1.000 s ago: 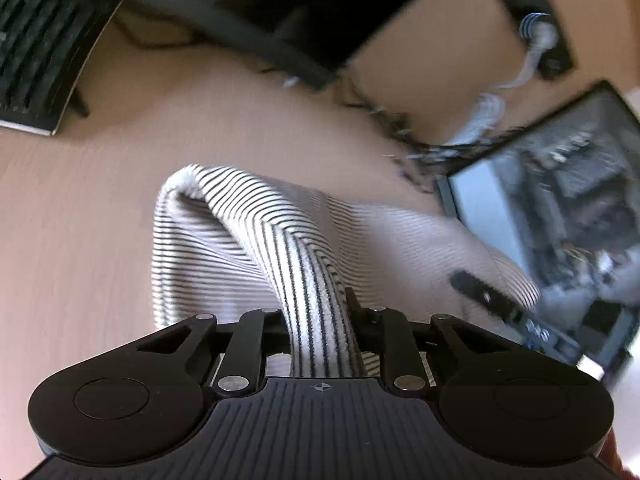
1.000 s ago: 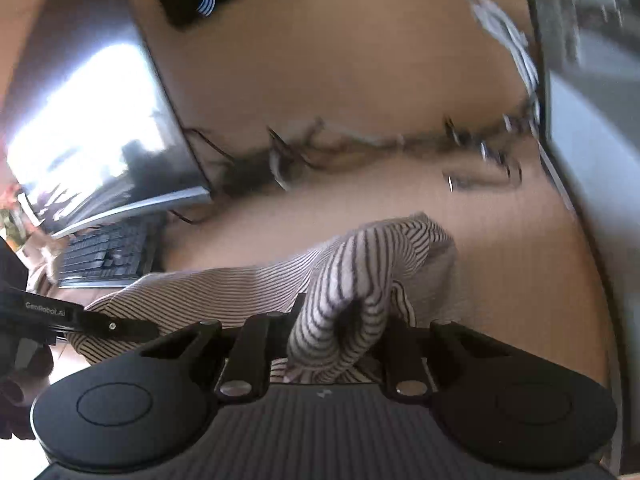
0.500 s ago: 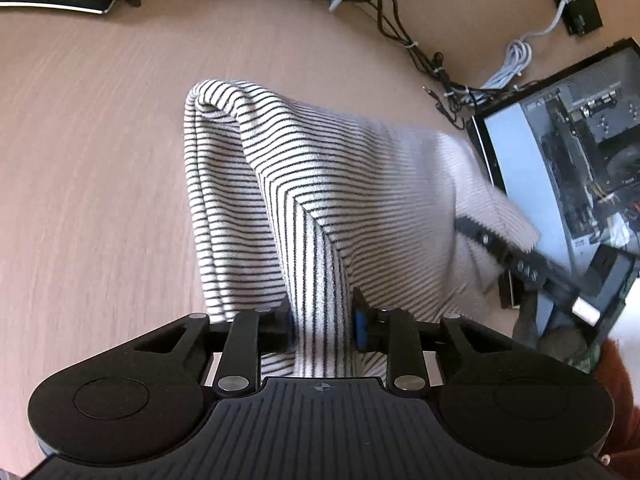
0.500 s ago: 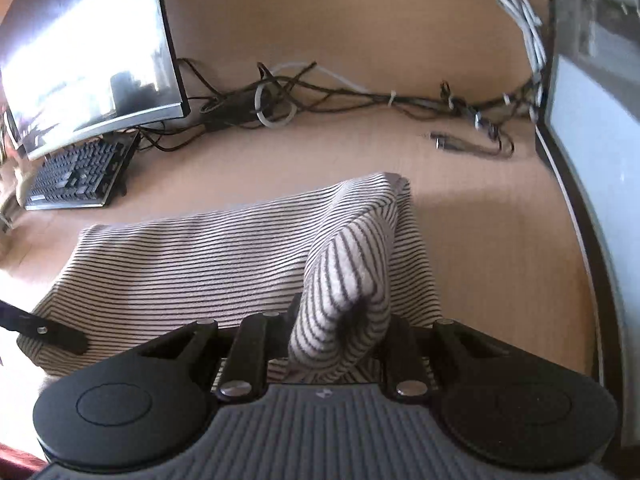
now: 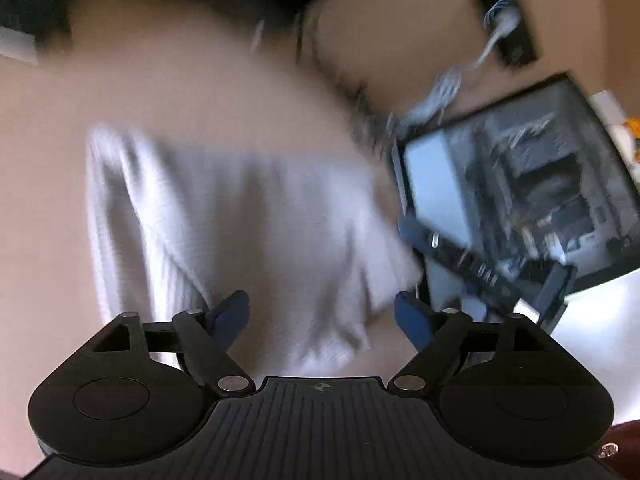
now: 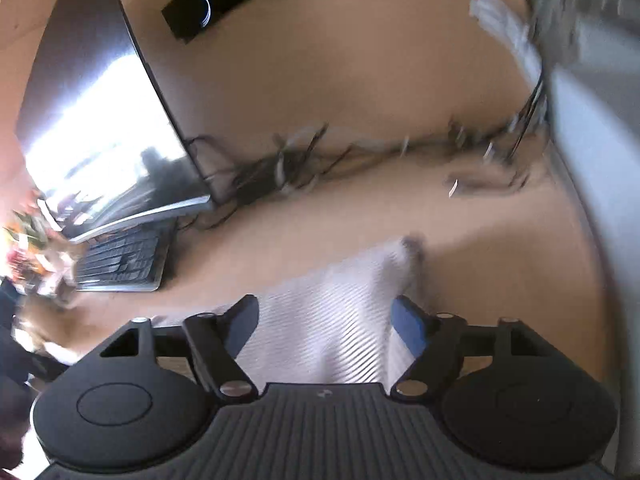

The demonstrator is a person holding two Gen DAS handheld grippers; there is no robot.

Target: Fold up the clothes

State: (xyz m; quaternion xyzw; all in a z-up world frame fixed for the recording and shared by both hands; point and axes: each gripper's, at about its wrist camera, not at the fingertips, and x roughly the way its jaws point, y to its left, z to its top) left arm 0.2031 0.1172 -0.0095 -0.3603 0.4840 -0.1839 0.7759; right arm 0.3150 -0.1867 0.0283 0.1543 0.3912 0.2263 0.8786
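Observation:
A white garment with thin dark stripes [image 5: 248, 232] lies folded on the tan wooden desk [image 5: 168, 96], blurred by motion. My left gripper [image 5: 322, 314] is open just above its near edge, with the blue pads spread wide and nothing between them. In the right wrist view the same garment [image 6: 328, 312] lies under my right gripper [image 6: 324, 320], which is also open and empty. The other gripper's black finger [image 5: 460, 256] shows at the garment's right side.
A monitor [image 6: 100, 120] and a keyboard [image 6: 120, 260] stand at the left. A tangle of cables [image 6: 360, 152] runs along the back of the desk. A computer case with a side window [image 5: 520, 192] stands at the right. A black power strip [image 6: 224, 4] is on the wall.
Both grippers have let go of the striped garment and opened wide. The garment has dropped flat onto the desk and both cameras are swinging.

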